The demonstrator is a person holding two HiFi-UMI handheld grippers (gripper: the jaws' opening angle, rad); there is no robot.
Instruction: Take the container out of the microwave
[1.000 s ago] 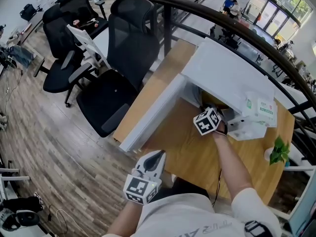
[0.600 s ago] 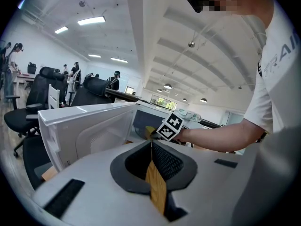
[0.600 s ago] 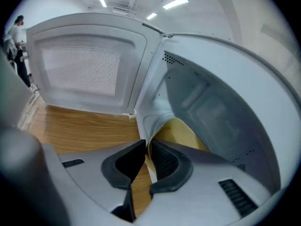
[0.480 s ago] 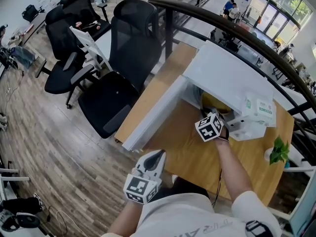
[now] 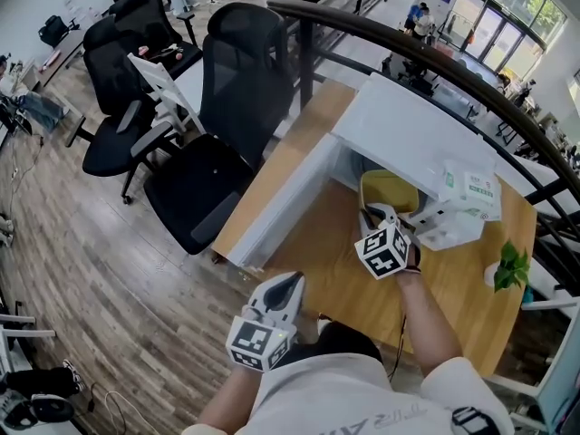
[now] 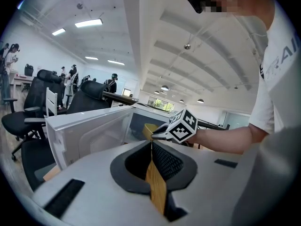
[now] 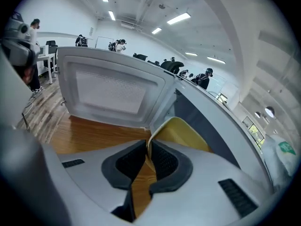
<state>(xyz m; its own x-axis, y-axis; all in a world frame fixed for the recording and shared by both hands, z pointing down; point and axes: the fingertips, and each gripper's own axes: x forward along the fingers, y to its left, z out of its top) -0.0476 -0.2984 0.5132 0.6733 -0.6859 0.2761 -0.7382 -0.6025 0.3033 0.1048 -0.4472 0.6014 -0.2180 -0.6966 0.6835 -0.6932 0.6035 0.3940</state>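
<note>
The single yellow container (image 5: 391, 191) sits at the mouth of the one white microwave (image 5: 417, 134), partly out from under its top and tilted, with its near rim caught between the jaws of the right gripper (image 5: 373, 214). In the right gripper view the container (image 7: 183, 128) rises just beyond the right gripper (image 7: 147, 147), whose jaws have just been closing and now pinch that thin rim, with the dark oven cavity behind it. The microwave stands on the far part of the wooden table (image 5: 362, 288), and its door (image 5: 285, 202) is swung wide open toward the table's left edge. One white package (image 5: 471, 193) with green print lies on top of the microwave at its right end, and one small green plant (image 5: 510, 268) stands at the table's right edge. The left gripper (image 5: 292, 284) hangs at the table's near edge, well apart from the container; in its own view the left gripper (image 6: 151, 142) has its jaws pressed together on nothing. Two black office chairs (image 5: 231, 107) and one white chair (image 5: 163, 84) stand on the wood floor beyond the table's left edge.
</note>
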